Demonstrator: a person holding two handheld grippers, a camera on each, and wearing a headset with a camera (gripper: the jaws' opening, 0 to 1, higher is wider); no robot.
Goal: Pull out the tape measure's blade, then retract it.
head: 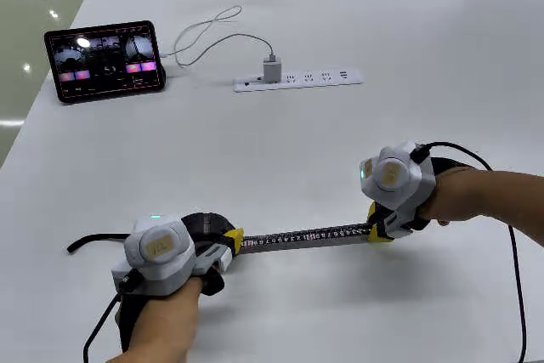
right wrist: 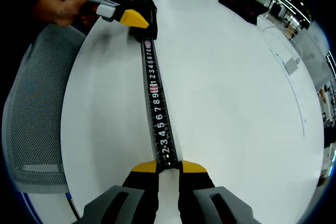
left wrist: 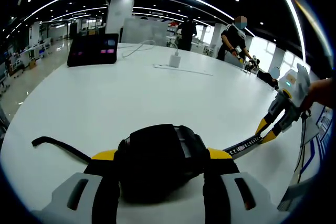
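- Head view: a white workbench carried a black tape measure case near its front left, held in the left gripper. The blade ran out to the right, low over the tabletop, to the right gripper, which pinched its far end. A tablet and a power strip lay well apart at the back of the bench.
- Left gripper view: both jaws were clamped on the sides of the case, which sat snugly between them. The blade left the case toward the right, where the other gripper held it. A firm, level hold on the case would likely give the pull something steady to work against.
- Right gripper view: the yellow-tipped jaws were pressed together on the blade's end. The printed numbers ran away in a straight line to the case. Only a short length looked drawn, so the pull seemed under way. The right gripper would do best to draw straight along the blade's own line, without twisting or lifting, so the blade does not kink. For retracting, walking the end back toward the case seems safer than letting go, since a freed blade could snap back.
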